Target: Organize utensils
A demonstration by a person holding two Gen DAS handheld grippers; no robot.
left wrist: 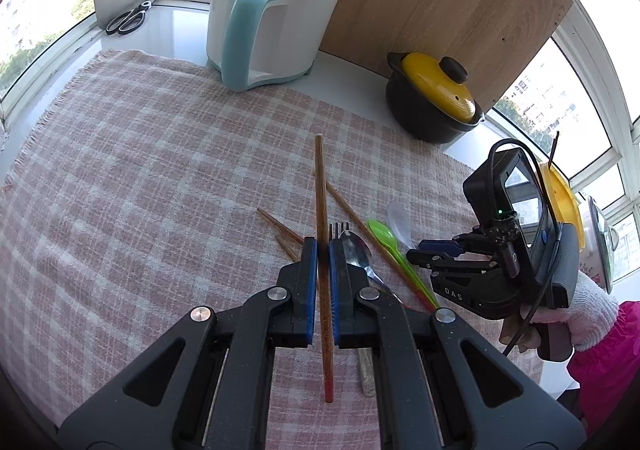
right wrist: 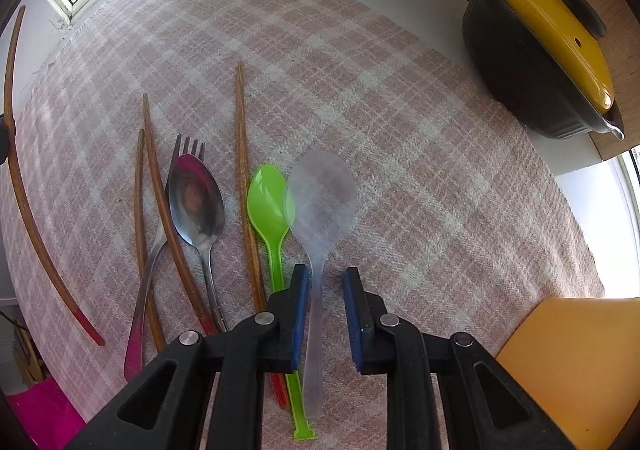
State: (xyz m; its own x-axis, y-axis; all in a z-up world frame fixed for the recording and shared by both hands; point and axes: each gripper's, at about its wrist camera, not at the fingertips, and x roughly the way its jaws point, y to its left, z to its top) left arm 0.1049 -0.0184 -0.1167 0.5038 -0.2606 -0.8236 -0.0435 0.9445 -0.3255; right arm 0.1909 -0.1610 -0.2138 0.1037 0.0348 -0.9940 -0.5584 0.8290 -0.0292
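My left gripper (left wrist: 323, 246) is shut on a brown chopstick (left wrist: 321, 210) with a red tip and holds it above the checked cloth (left wrist: 140, 170); the same chopstick shows at the left edge of the right wrist view (right wrist: 24, 194). My right gripper (right wrist: 326, 278) is open, its jaws on either side of the handle of a clear plastic spoon (right wrist: 322, 194) that lies on the cloth. Beside it lie a green plastic spoon (right wrist: 269, 206), a metal spoon (right wrist: 196, 202), a fork (right wrist: 152, 262) and three more chopsticks (right wrist: 242, 154).
A white and teal kettle (left wrist: 268, 22) stands at the back of the cloth. A black pot with a yellow lid (right wrist: 540, 50) stands at the right against a wooden board (left wrist: 440, 2). Scissors (left wrist: 128, 18) lie by the window. A yellow object (right wrist: 568, 366) is at the lower right.
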